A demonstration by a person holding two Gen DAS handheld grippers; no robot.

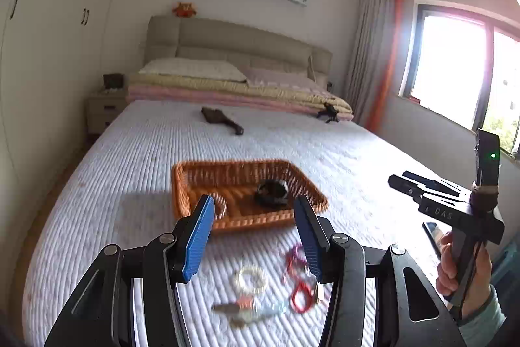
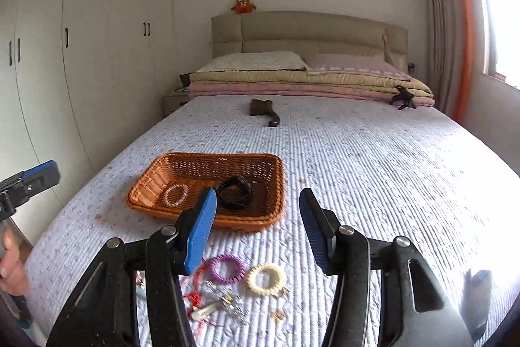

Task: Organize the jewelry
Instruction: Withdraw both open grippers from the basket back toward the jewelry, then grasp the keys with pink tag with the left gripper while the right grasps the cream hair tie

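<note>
Bedroom light falls from a window (image 1: 455,67) onto a quilted bed (image 2: 357,158), where a wicker basket (image 2: 182,166) is set near the foot. Inside it a black watch (image 2: 234,191) and a pale bracelet (image 2: 175,194) are seen. On the quilt in front of the basket, a purple bracelet (image 2: 226,268), a cream bracelet (image 2: 266,279), a red cord (image 2: 191,298) and small trinkets are heaped. The left gripper (image 1: 254,241) and right gripper (image 2: 258,230) are held above that heap, jaws parted about halfway, nothing between them. A brush (image 2: 265,111) is lying farther up the bed.
</note>
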